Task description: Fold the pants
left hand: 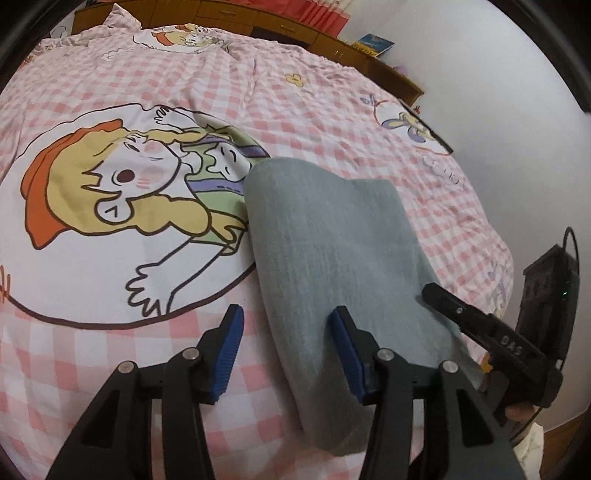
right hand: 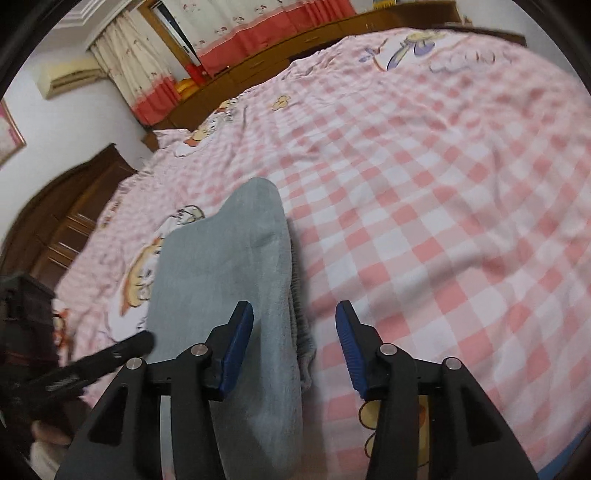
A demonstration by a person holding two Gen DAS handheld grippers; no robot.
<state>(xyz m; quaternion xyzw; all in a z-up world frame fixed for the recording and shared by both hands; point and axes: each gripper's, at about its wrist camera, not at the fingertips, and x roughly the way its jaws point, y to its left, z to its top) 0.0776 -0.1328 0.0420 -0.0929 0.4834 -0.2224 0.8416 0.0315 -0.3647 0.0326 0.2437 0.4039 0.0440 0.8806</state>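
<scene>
Two tools, left (left hand: 286,349) and right (right hand: 295,345), gape apart over folded pants (left hand: 332,236) on bedspread (left hand: 110,369).

Pink-and-white checked bedspread (left hand: 314,110) with a big cartoon girl print (left hand: 122,192) near its left edge. Wooden cabinets (right hand: 258,62) run past the far edge, red-trimmed curtains (right hand: 236,29) above, air conditioner (right hand: 66,77) beside them.

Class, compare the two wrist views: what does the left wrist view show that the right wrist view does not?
Left wrist view only: the large cartoon girl print and a book on the wooden ledge. Right wrist view only: curtains, an air conditioner. Both: folded grey pants, pink checked bedspread, and open left hand-held gripper and right hand-held gripper.
</scene>
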